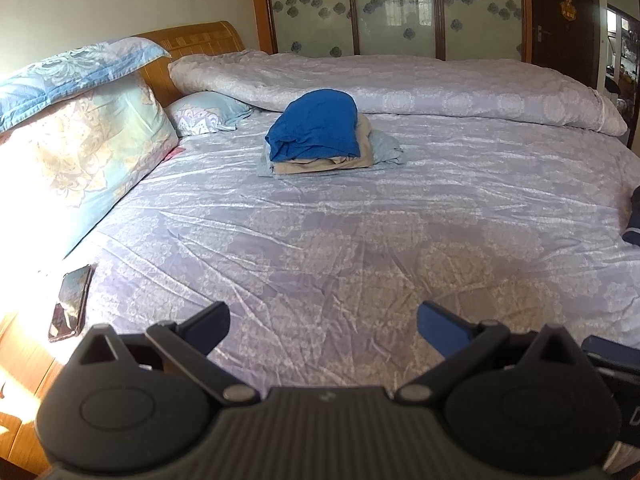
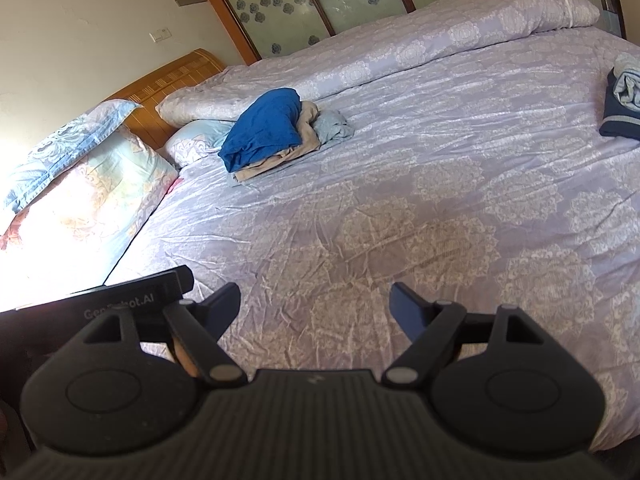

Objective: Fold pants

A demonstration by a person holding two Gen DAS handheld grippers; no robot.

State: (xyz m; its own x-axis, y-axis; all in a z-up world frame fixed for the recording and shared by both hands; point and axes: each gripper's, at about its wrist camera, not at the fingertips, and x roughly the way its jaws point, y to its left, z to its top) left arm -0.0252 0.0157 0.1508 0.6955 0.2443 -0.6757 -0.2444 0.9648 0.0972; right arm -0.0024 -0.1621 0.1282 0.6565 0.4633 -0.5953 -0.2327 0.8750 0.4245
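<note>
Both grippers, left (image 1: 323, 320) and right (image 2: 315, 304), hang released over the crinkled lilac sheet (image 1: 360, 248). Folded pants (image 1: 316, 132) form a soft stack mid-bed. Only the left view shows a glossy phone (image 1: 71, 302).

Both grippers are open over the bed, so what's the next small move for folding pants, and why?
Probably swing the right gripper toward the dark garment pile at the bed's right edge. Both it and the left gripper are open and hold nothing, only bare sheet lies beneath them, and the blue-topped stack near the pillows already looks folded.
</note>
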